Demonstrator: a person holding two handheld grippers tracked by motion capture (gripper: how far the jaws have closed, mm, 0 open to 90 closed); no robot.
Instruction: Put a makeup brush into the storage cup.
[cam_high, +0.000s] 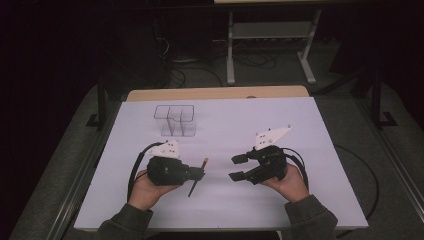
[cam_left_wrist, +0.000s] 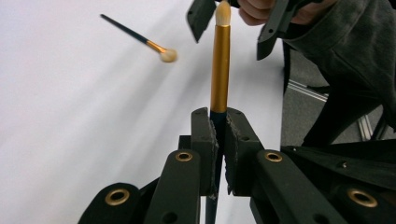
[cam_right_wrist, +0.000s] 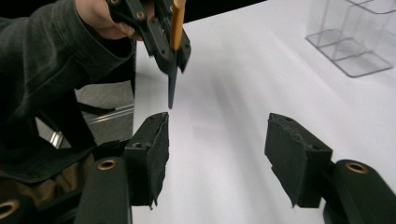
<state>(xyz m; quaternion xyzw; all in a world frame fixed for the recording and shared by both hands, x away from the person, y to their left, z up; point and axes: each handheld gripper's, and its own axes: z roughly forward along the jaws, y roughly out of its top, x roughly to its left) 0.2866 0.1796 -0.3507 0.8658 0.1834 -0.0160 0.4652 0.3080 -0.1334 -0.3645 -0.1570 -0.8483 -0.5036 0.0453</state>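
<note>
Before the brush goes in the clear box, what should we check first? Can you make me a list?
1. Left gripper shut tight on the brush: ok.
2. Brush lifted off the white table: cannot tell from above; the right gripper view suggests its tip hangs free.
3. Right gripper open and holding nothing: ok.
4. Clear box upright, top open: ok.
5. Path from brush to box free: ok.
6. Second brush lying on the table, out of the way: ok.
</note>
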